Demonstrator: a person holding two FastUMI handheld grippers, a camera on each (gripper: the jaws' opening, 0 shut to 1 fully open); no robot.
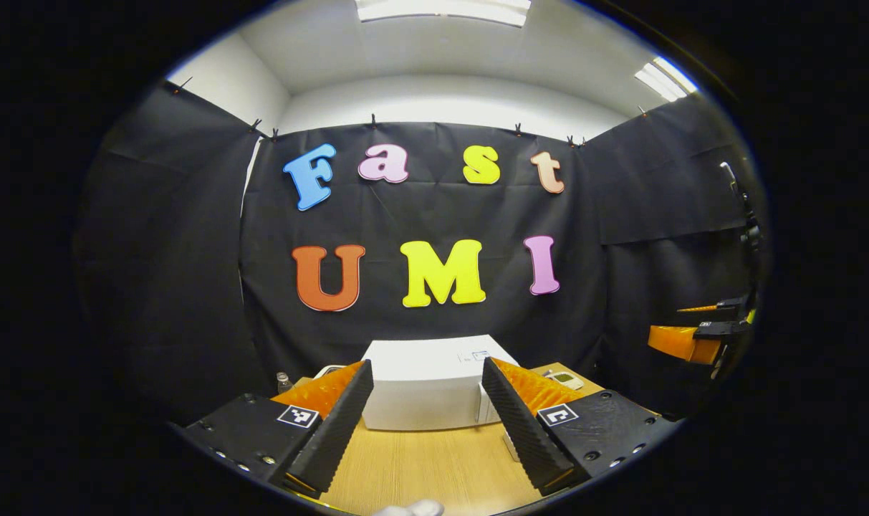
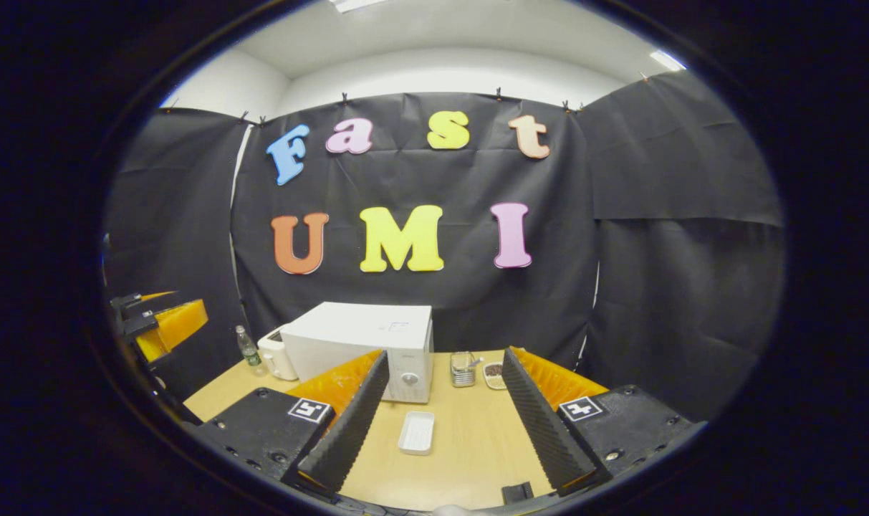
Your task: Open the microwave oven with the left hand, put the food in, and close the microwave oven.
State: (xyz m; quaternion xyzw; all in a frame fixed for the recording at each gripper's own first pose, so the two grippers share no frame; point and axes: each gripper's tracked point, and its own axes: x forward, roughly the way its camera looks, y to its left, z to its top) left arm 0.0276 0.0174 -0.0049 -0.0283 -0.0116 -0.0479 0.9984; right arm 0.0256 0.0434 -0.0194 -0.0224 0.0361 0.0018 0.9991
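White microwave oven (image 2: 366,349) shut on the wooden worktop (image 2: 470,444), white food tray (image 2: 416,433) just before it, my left tool (image 1: 427,423) and right tool (image 2: 441,423) both spread wide, gripping nothing

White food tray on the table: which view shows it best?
The right gripper view: the white tray lies in the open on the table, in front of the microwave, between open fingers. In the left gripper view I cannot pick it out.

L hand-held gripper (image 1: 427,419) wide open | R hand-held gripper (image 2: 441,416) wide open (both held level, empty)
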